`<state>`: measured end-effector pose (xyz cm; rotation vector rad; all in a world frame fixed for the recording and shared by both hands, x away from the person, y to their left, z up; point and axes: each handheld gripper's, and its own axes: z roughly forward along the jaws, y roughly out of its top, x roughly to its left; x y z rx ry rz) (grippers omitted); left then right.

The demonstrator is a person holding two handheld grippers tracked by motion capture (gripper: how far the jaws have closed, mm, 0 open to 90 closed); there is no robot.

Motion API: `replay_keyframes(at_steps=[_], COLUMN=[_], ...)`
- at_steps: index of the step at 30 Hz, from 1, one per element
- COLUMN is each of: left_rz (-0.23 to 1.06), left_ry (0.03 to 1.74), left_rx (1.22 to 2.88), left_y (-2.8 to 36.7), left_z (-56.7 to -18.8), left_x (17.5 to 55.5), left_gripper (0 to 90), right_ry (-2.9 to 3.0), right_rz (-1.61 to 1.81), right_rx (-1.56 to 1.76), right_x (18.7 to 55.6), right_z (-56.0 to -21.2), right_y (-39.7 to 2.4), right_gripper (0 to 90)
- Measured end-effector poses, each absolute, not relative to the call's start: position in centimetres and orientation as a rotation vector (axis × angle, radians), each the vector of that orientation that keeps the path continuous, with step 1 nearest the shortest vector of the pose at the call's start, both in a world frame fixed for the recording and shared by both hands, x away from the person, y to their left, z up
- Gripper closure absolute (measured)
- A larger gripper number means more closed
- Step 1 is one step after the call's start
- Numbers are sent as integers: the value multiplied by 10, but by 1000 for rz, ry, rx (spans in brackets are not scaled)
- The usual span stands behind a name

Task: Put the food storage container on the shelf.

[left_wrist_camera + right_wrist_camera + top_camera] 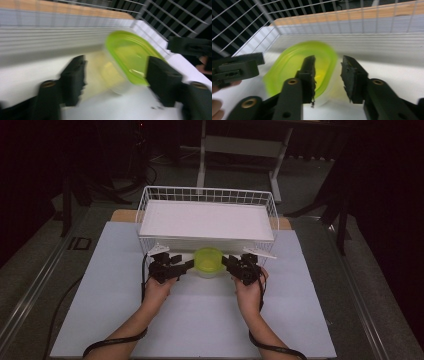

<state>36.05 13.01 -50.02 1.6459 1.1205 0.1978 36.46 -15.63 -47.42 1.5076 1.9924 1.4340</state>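
Both claws (190, 264) beside green-lidded tub (208, 259)

Lidded container (208, 261) on table (100, 285), just before basket (150, 202), between 2 tools.

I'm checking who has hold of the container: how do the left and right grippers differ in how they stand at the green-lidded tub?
The left gripper has its jaws spread wide, with the tub loosely between them and no pad pressing on it. The right gripper has its jaws closer together, straddling the tub's rim and lid edge; whether they pinch it is unclear. In the high view the left gripper comes at the tub from its left, the right gripper from its right. Both sit low on the table before the wire basket.
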Motion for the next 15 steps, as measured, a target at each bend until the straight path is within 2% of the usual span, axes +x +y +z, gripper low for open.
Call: replay_keyframes(at_steps=[1, 3, 4, 6, 8, 15], left_rz=[199, 192, 161, 181, 174, 198], left_ry=[1108, 1103, 1090, 1071, 1043, 967], left_rx=[1644, 1640, 1632, 1633, 1614, 1626], left_y=[131, 133, 135, 138, 141, 144], left_z=[-500, -499, -498, -497, -498, -499], left_x=[358, 355, 349, 342, 336, 314], left_gripper=[236, 206, 161, 114, 8, 8], right_ry=[2006, 2064, 2097, 2120, 2151, 2228], right_rz=[1434, 1437, 1422, 1421, 1421, 1378], right_rx=[1495, 1472, 1460, 1430, 1414, 1429], right_x=[360, 351, 347, 337, 329, 324], right_z=[-473, -471, -471, -472, -475, -494], right_y=[-155, -152, -151, -148, -144, -130], right_gripper=[688, 836, 899, 900, 900, 900])
